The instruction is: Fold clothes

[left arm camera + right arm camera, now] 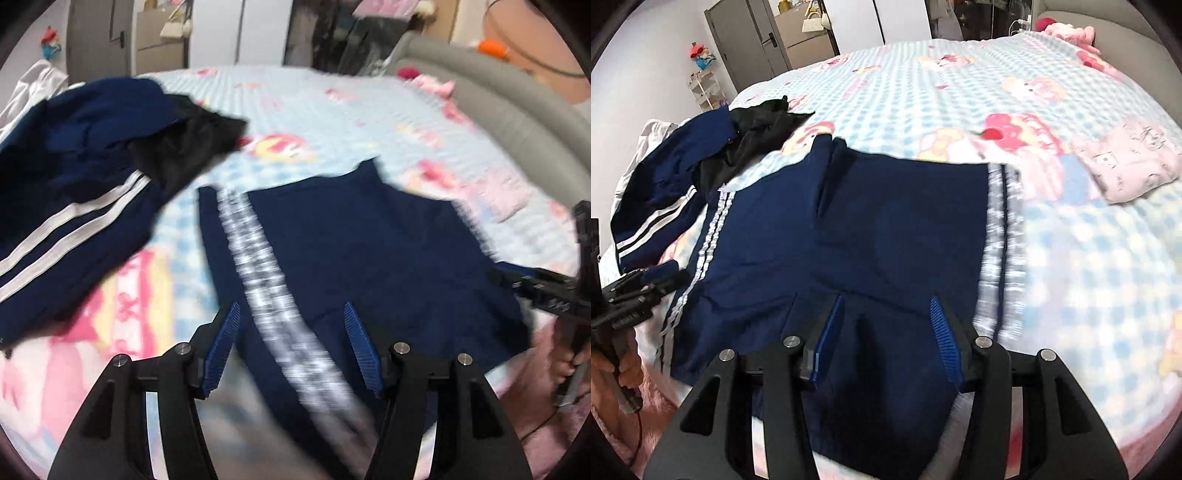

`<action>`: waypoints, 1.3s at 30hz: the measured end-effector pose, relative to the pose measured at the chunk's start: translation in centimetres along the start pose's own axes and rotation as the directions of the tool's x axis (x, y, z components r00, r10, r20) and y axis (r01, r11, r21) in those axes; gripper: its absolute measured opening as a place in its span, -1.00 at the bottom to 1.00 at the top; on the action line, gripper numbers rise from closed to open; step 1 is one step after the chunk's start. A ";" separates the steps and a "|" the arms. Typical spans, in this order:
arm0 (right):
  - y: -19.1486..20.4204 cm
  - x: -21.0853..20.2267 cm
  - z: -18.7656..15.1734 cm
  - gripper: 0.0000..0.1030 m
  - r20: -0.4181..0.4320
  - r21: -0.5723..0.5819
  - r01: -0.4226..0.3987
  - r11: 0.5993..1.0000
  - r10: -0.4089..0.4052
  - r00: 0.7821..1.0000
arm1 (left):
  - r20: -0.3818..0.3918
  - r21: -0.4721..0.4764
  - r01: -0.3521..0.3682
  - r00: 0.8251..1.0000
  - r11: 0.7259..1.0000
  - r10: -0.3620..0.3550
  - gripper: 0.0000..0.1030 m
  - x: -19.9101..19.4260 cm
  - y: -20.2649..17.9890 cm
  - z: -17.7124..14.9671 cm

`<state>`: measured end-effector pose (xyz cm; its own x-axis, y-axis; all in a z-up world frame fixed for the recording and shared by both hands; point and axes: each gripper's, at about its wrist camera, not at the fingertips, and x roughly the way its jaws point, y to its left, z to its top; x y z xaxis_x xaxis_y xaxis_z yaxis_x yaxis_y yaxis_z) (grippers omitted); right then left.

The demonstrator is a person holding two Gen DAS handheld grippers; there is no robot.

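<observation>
Bed (960, 92) with checked cartoon quilt (grey door (746, 40) behind). Left gripper (291, 332) and right gripper (886, 325) both spread wide above navy striped shorts (868, 221), gripping nothing.

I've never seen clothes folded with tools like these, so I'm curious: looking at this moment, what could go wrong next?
1. The navy shorts lie flat under both open grippers; the left gripper or right gripper might pinch only the top layer, so the fold could come out crooked.
2. The unfolded pile touches the shorts' left edge and might get dragged along.
3. The view is blurred by motion, so aiming may be off.
</observation>
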<state>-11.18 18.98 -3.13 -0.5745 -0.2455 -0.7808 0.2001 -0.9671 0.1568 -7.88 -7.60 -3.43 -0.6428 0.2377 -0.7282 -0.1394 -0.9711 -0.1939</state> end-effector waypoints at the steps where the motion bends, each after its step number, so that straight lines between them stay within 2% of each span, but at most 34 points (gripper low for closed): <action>1: 0.3 -0.3 -0.1 -0.03 0.004 -0.014 0.002 1.000 -0.002 1.000 | -0.009 0.001 0.029 1.000 1.000 -0.029 0.20 0.2 -0.7 -0.1; 3: 0.9 -0.7 -0.3 -0.02 0.009 -0.043 0.006 0.999 -0.005 1.000 | -0.062 -0.024 0.074 0.995 0.997 -0.076 0.20 1.3 -1.6 -0.4; 6: 0.2 0.3 -1.1 -0.02 -0.021 -0.053 0.054 0.997 -0.055 0.998 | -0.170 -0.069 0.028 0.985 0.997 -0.040 0.20 3.8 -1.3 -1.6; 7: -0.3 0.7 -1.4 -0.02 -0.035 -0.057 0.081 0.995 -0.083 0.996 | -0.174 -0.081 0.021 0.984 0.997 -0.035 0.20 3.8 -0.8 -1.9; 9: -1.0 0.9 -2.2 -0.05 -0.037 -0.075 0.110 0.991 -0.113 0.993 | -0.138 -0.111 0.039 0.989 0.993 -0.054 0.20 2.9 0.1 -2.0; 12: -0.7 -0.3 -3.0 -0.02 0.040 -0.138 0.204 0.969 -0.200 0.979 | -0.031 -0.144 0.090 0.995 0.985 -0.095 0.24 0.3 1.0 -2.2; 14: -0.1 -1.1 -3.0 -0.02 0.073 -0.159 0.181 0.971 -0.171 0.983 | -0.013 -0.119 0.095 0.995 0.988 -0.098 0.26 -0.1 0.4 -2.2; 16: 0.4 -0.9 -2.9 0.00 0.052 -0.149 0.131 0.980 -0.124 0.991 | -0.011 -0.091 0.101 0.995 0.991 -0.102 0.30 -0.1 -0.5 -2.2; 20: 1.0 0.9 -3.5 0.01 -0.022 -0.166 0.101 0.981 -0.107 0.994 | -0.119 -0.069 0.059 0.991 0.996 -0.067 0.30 2.2 -2.1 -3.0; 22: 0.6 0.7 -3.7 0.01 -0.026 -0.156 0.088 0.984 -0.093 0.995 | -0.098 -0.093 0.073 0.992 0.993 -0.082 0.30 1.6 -1.8 -3.0; 25: -0.9 -0.3 -3.4 0.02 -0.007 -0.079 0.076 0.994 -0.077 0.997 | -0.065 -0.128 0.095 0.992 0.987 -0.104 0.31 0.7 -1.4 -3.0; 27: -1.7 -1.1 -3.2 0.12 0.026 -0.035 0.060 0.998 -0.059 0.998 | -0.049 -0.139 0.100 0.993 0.985 -0.108 0.34 0.2 -1.4 -3.1; 30: -2.0 -0.8 -3.1 0.21 0.010 -0.025 0.047 0.999 -0.046 0.999 | -0.064 -0.083 0.051 0.996 0.995 -0.057 0.35 -0.1 -2.8 -3.7; 33: -1.5 0.2 -3.7 0.21 -0.043 -0.076 0.098 0.992 -0.102 0.994 | -0.114 -0.060 -0.043 0.993 0.997 0.036 0.35 0.6 -2.7 -4.2; 35: -1.9 0.2 -3.7 0.21 -0.042 -0.074 0.095 0.993 -0.098 0.994 | -0.094 -0.091 -0.030 0.995 0.995 0.022 0.35 -0.4 -1.8 -4.7; 37: -3.1 -1.0 -3.8 0.21 -0.015 -0.023 0.073 0.997 -0.073 0.997 | -0.027 -0.133 0.014 0.999 0.991 -0.018 0.35 -2.2 -1.0 -4.5; 39: -4.0 -2.4 -3.8 0.23 0.032 0.016 0.044 0.999 -0.045 0.998 | 0.019 -0.179 0.082 0.997 0.980 -0.080 0.35 -3.3 -0.4 -4.6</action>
<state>-7.63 23.71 -4.17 -0.6079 -0.2040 -0.7674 0.1621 -0.9780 0.1316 -2.18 -7.92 -3.97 -0.6435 0.3141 -0.6980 -0.0546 -0.9284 -0.3675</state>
